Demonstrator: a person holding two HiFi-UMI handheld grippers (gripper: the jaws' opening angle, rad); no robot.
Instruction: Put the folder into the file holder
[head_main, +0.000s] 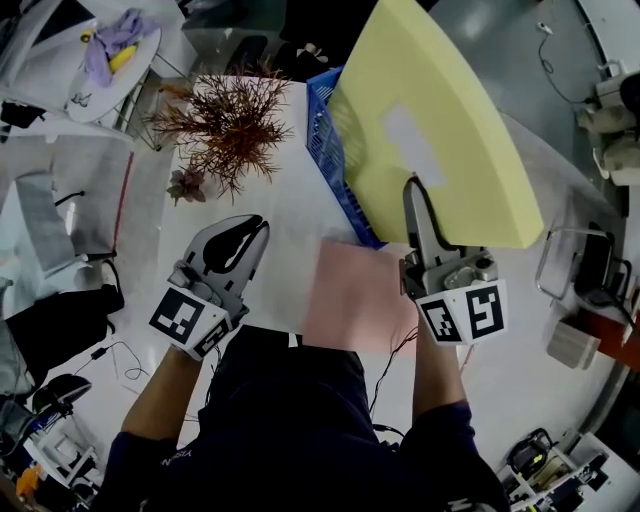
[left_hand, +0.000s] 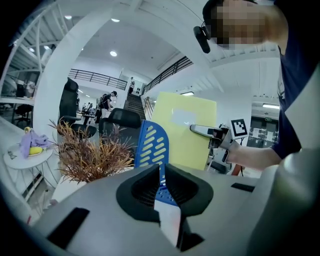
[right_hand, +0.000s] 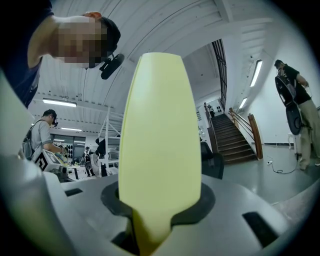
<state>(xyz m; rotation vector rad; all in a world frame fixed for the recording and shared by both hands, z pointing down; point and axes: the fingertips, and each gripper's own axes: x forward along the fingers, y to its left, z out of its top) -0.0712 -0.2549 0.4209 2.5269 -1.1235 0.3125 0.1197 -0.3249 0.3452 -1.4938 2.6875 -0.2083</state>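
Holding the yellow folder up in the air, the right gripper has its jaws clenched on the folder's near edge, and the right gripper view shows the yellow board standing straight up between them. The folder hangs tilted above the blue file holder, which stands on the white counter just beside a dried reddish plant. The left gripper hovers low, short of the holder, jaws closed on nothing. This looks like the delivery step, with insertion not yet done. The next move calls for squaring the folder's edge to a slot, lowering it in, and only then letting go. The left gripper could steady the holder if it tips.
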